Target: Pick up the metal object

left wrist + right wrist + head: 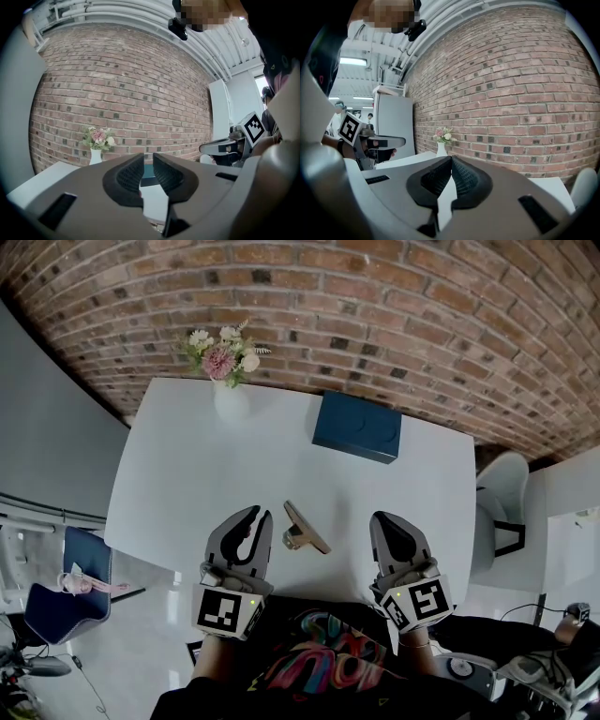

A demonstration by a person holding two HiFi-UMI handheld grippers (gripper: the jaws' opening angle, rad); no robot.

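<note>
Nearest to the person, the 2 grippers are at the near edge of the white tabletop [169, 474], both pointing away over it. The left gripper [255, 514] has its fingers almost together. In the left gripper view only a thin slit is between the tips, and nothing is in it. The right gripper [382, 518] has its fingers closed with the tips touching each other, and it also holds nothing.

The metal object [305, 529] lies flat on the tabletop between the 2 grippers, near the front edge. It is just beside the left gripper's tips and a little further from the right one. It touches neither gripper. It looks like a clip with a long flat blade that lies diagonally.

Further back, towards the right of the middle, 1 dark blue box [356, 426] stands on the tabletop, well apart from the metal object. At the far left corner there is a white vase [229, 401] with pink and white flowers [223, 354]. Behind the tabletop a red brick wall [394, 306] closes the scene. A white chair [502, 488] stands at the right side of the tabletop.
</note>
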